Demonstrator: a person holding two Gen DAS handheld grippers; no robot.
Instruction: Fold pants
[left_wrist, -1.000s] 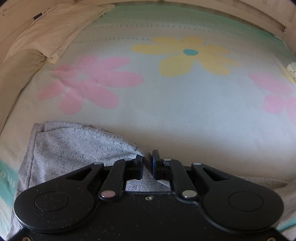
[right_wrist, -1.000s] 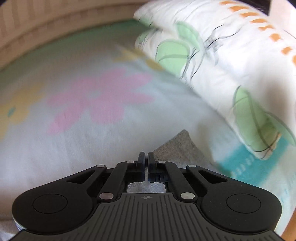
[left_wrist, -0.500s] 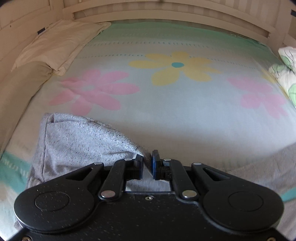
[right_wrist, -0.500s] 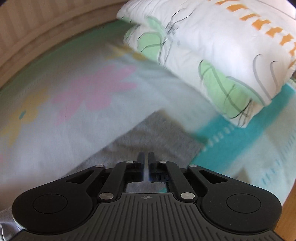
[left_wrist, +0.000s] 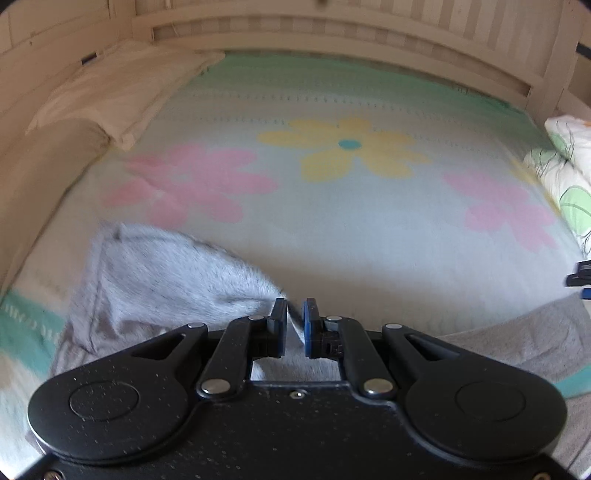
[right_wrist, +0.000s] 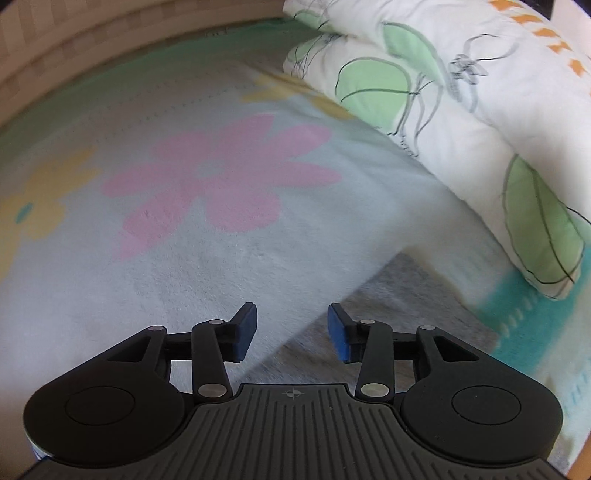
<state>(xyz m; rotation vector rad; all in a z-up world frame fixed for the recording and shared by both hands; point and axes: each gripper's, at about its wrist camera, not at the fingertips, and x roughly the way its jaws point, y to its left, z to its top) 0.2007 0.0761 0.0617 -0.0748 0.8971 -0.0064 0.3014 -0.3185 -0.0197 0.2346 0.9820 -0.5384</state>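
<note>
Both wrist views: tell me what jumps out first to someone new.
The flowered blanket fills both views, with its big pink and yellow blooms. Grey pants lie at its near edge, one corner pinched in the left hand-held gripper. The right hand-held gripper gapes open above them, beside a leaf-print pillow.

**Soft cloth, matt plastic**

The grey pants (left_wrist: 159, 273) are speckled, matt knit. The flowered blanket (right_wrist: 207, 266) looks fleecy. The bed frame (left_wrist: 332, 35) is pale painted wood. Gripper bodies are matt black plastic with shiny metal rivets (left_wrist: 216, 386).
</note>
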